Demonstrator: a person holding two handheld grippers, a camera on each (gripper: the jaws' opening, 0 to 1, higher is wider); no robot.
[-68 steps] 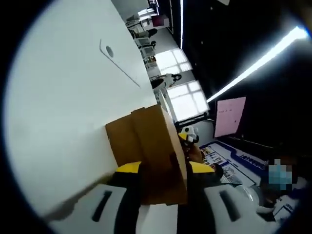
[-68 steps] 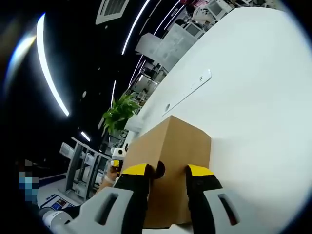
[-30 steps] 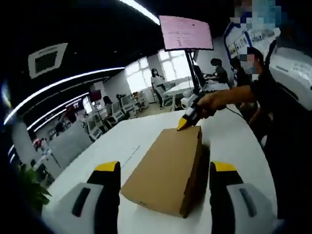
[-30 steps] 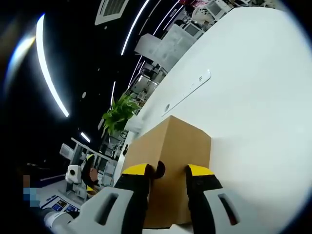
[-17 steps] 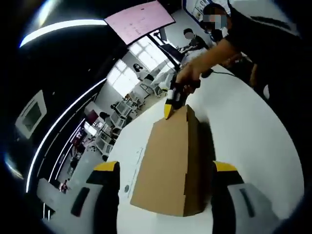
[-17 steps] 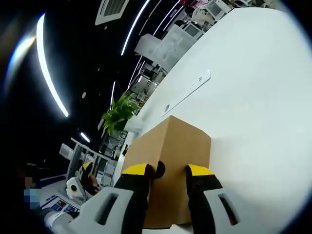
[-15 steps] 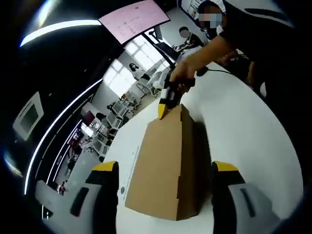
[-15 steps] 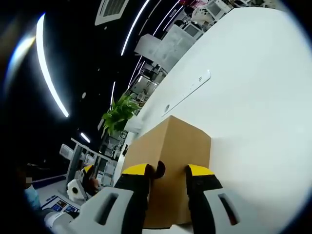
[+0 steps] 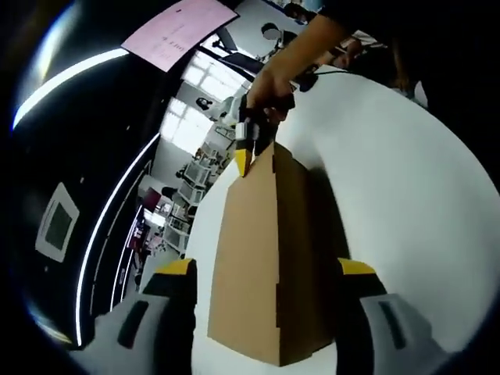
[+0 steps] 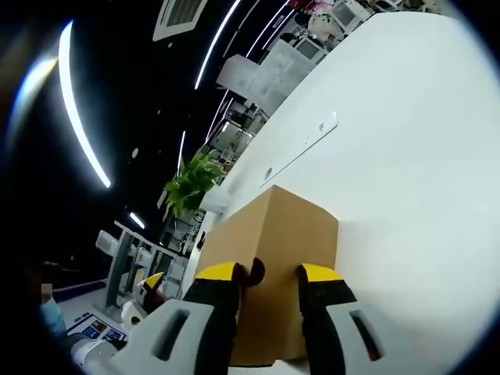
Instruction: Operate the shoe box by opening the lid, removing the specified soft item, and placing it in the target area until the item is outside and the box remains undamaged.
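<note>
A closed brown cardboard shoe box (image 9: 254, 258) lies on a white table (image 9: 391, 180). My left gripper (image 9: 266, 269) is open, its yellow-tipped jaws standing wide on either side of the box's near end. At the far end a hand (image 9: 273, 78) holds my right gripper (image 9: 244, 160) against the box's top edge. In the right gripper view the box (image 10: 273, 226) fills the middle, and my right gripper (image 10: 269, 273) is closed narrow on its end edge, beside a round finger hole (image 10: 255, 271). What lies inside the box is hidden.
The table (image 10: 406, 156) spreads wide to the right of the box, with a cable slot (image 10: 305, 144) set in it. A green plant (image 10: 191, 183) and rows of desks stand beyond the table edge. A pink sign (image 9: 187, 31) hangs above.
My left gripper held a box flap 2.3 s ago; it has let go, swung round and stands open astride the closed box. My right gripper and the box have not moved.
</note>
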